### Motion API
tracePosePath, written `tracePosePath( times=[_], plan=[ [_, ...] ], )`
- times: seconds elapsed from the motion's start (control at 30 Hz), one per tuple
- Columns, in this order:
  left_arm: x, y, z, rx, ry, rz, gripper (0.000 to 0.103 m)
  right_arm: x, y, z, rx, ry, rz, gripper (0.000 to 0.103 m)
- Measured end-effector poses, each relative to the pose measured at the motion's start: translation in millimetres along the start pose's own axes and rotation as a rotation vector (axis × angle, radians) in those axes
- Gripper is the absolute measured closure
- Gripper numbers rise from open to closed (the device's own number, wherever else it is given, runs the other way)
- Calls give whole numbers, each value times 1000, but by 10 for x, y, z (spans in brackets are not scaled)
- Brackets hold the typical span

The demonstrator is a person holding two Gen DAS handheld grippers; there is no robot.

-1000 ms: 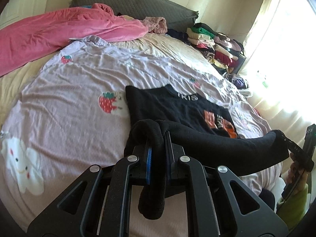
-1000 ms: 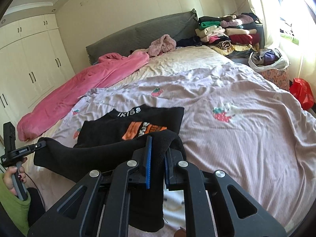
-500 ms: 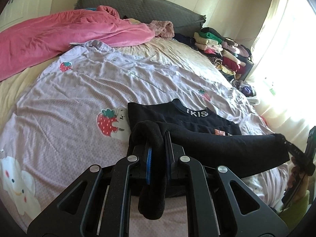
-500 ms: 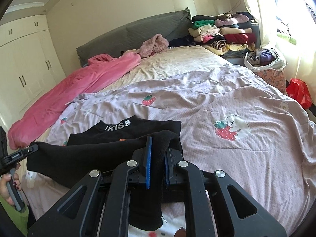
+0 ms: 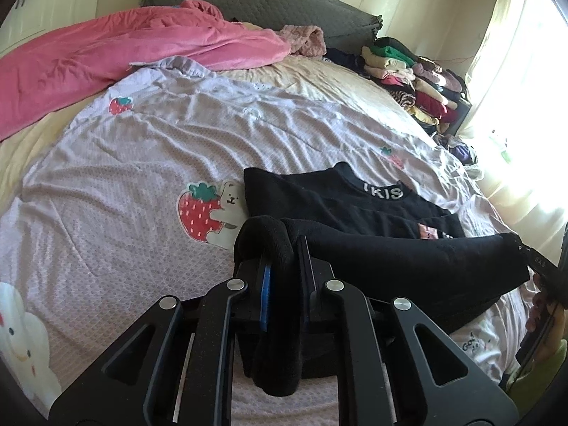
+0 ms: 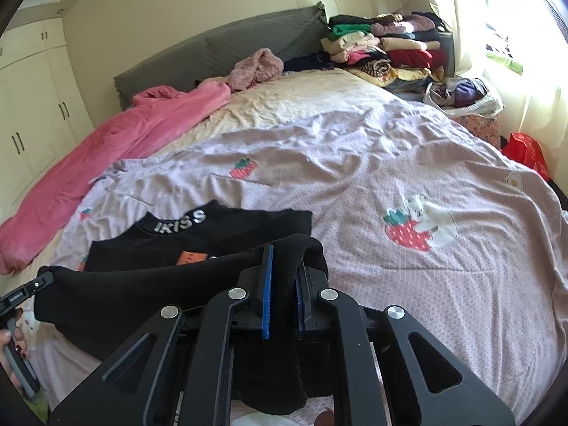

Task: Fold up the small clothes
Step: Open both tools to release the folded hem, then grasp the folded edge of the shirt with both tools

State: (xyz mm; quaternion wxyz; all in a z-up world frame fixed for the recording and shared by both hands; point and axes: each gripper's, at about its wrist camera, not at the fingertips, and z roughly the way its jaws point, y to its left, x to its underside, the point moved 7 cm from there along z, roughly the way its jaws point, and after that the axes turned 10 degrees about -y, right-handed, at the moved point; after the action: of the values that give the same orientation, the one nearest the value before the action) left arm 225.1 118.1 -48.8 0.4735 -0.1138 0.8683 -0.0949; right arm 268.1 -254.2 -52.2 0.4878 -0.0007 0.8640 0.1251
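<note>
Left gripper [image 5: 284,266] clamped on one corner of the black top [image 5: 340,206]; right gripper [image 6: 284,277] clamped on the other corner; hem stretched taut between them, lifted over the chest print. The collar end lies flat on the lilac quilt [image 5: 142,149], near a strawberry patch [image 5: 198,209]; pink blanket [image 5: 106,53] and clothes stack [image 6: 383,46] well beyond.
</note>
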Motion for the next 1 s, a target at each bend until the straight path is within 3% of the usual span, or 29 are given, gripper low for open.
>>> tracePosePath(
  times=[0.17,0.23,0.27,0.33,0.37,0.4,0.63,0.77,0.83,0.9,0.93,1.0],
  plan=[
    [6,13,73,-12,-3,17,88,144,-90,146,25,42,17,94],
    [5,21,82,-16,-11,19,66,176,-106,169,30,48,19,92],
    [3,29,65,-9,-18,8,64,187,-108,171,32,47,20,88],
    [-20,40,29,2,-33,0,63,189,-123,139,52,35,21,62],
    [-38,48,-14,-2,-48,3,63,163,-148,85,75,5,18,35],
    [-48,44,-45,-5,-56,8,63,142,-162,47,81,-15,18,31],
    [22,-195,-413,19,-108,104,63,88,-27,-348,11,-89,-32,31],
    [261,-485,-446,96,-56,145,63,292,296,-528,-81,-61,-130,35],
    [453,-648,-403,131,-2,185,67,429,435,-558,-115,-25,-168,52],
    [636,-771,-341,144,39,239,70,595,562,-539,-146,28,-207,76],
    [704,-809,-312,146,53,255,71,682,619,-512,-155,53,-228,82],
    [822,-859,-242,143,75,288,73,809,692,-442,-151,88,-259,82]
  ],
)
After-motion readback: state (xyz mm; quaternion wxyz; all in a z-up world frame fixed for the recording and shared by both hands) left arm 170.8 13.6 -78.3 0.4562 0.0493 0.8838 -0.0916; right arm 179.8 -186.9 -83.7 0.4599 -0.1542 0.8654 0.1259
